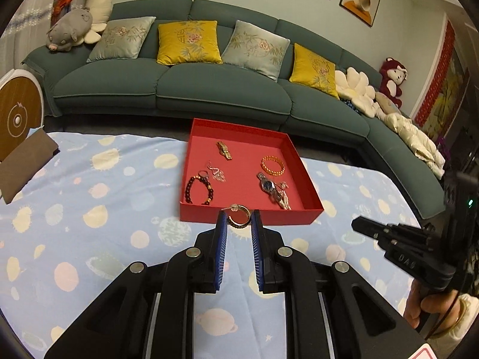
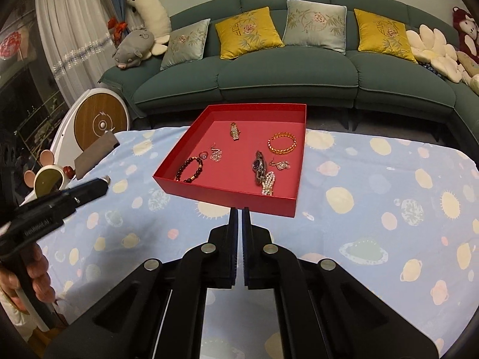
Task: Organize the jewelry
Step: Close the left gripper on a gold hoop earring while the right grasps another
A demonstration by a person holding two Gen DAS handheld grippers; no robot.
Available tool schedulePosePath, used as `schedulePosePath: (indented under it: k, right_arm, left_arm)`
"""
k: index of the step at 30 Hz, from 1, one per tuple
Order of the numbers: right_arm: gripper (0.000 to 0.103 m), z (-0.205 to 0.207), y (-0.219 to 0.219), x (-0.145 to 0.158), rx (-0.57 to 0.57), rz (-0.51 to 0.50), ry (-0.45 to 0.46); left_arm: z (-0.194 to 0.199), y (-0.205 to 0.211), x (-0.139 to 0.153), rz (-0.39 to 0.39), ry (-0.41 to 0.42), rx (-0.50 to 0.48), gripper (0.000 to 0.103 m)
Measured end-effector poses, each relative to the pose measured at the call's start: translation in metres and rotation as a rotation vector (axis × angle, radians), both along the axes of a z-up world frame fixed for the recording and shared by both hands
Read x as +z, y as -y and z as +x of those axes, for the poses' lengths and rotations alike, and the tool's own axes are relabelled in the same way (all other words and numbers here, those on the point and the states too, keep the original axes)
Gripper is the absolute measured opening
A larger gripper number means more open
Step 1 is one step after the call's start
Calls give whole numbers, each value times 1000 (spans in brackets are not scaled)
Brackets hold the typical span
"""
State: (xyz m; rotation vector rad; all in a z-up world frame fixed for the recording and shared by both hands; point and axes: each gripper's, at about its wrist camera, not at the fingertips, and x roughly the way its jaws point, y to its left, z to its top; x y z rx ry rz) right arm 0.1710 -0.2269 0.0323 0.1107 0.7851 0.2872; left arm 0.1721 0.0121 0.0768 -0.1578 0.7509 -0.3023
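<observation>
I note my left tongs (image 1: pixel 238 220) pinching a round metal hoop earring (image 1: pixel 238 216) between ribbed blue pads. My right tongs (image 2: pixel 240 212) are fully closed, empty. Just beyond both tips sits the shallow red cardboard tray (image 2: pixel 227 195) on the cloth-covered worktop (image 2: pixel 374 197).

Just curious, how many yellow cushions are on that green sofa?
2. One yellow cushion sits between the two grey-blue ones; the other yellow cushion is further right, beside the white flower pillows. None seems hidden.
</observation>
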Motion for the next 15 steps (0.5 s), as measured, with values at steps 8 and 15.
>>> schedulePosePath:
  k: [8,15]
  right_arm:
    - [43,14,-27,-75,47,-143,-143]
    - [37,24,-41,-102,56,-188,-188]
  left_arm:
    - [4,-15,2,-10,-1,38,14]
    - [2,-14,-2,10,-11,22,14]
